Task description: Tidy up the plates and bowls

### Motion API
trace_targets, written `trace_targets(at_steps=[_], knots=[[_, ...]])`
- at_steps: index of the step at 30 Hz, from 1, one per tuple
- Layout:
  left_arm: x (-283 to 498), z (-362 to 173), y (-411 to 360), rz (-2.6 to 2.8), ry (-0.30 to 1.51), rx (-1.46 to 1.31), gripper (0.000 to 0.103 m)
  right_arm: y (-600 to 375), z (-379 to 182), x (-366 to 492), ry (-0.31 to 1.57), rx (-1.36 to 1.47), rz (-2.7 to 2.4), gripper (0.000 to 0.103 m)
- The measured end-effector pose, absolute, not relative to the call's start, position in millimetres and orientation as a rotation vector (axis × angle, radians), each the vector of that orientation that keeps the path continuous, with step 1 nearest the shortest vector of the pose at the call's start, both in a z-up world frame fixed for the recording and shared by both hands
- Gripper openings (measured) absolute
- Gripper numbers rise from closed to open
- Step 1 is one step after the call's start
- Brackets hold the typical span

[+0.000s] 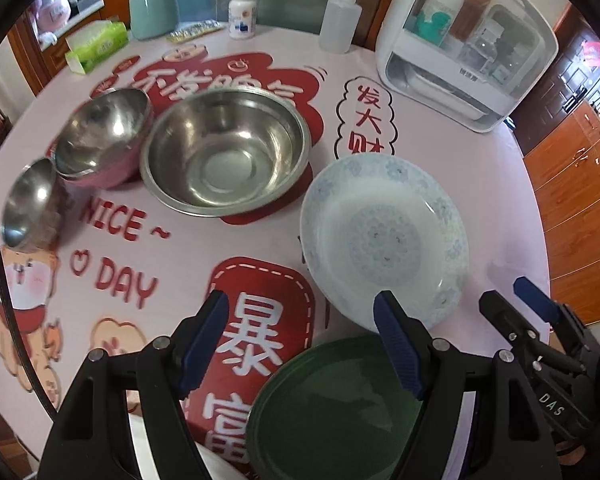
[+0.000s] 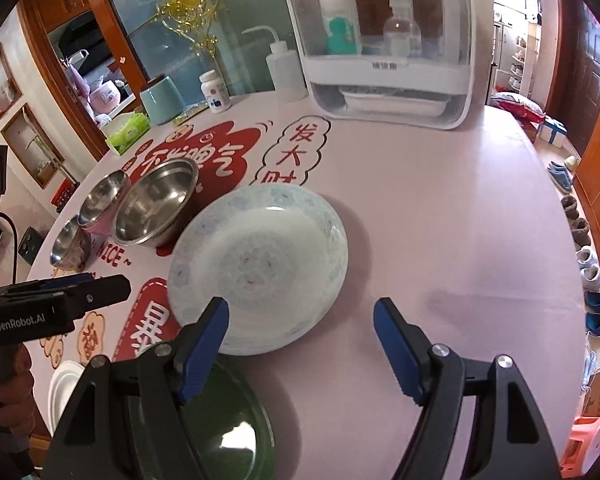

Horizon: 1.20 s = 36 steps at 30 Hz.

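The green plate (image 1: 336,408) sits nearest, at six o'clock under the left gripper (image 1: 300,340) — jaws apart, empty. The right gripper (image 2: 300,344), likewise gaping, hovers by the blue-patterned plate (image 2: 260,268); steel bowls (image 1: 226,152) cluster at ten o'clock, probably awaiting nesting.

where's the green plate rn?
The green plate lies at the table's near edge, right under both open grippers, just in front of the pale patterned plate; a white dish sits to its left.
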<state>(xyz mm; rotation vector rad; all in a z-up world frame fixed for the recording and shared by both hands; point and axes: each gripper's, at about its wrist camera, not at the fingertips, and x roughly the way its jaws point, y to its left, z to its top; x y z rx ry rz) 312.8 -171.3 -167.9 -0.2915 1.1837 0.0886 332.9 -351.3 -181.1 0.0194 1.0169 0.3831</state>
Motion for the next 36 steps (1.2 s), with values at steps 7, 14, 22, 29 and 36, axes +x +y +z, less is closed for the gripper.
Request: trace_targets(at_steps=[7,14,22,29,36], knots=[[323,-199,-172,0.059,1.182,-0.331,0.074,-357,-211,344,1.04,0.083,0.401,0.075],[332,-219,-171,0.038,1.166,-0.361,0.068,-366,-229,348,1.018,0.153,0.422,0.073],[339,-234,-167,0.043,1.16,-0.369,0.059,-364,-233,348,0.978,0.165,0.459,0.053],[346,-241,-169,0.04,1.162,-0.37,0.047,-364,-239,351,0.978,0.171,0.452,0.038],[351,-241,-171,0.037,1.134,-0.355,0.038,-364,-245,353,0.977,0.191,0.444,0.025]])
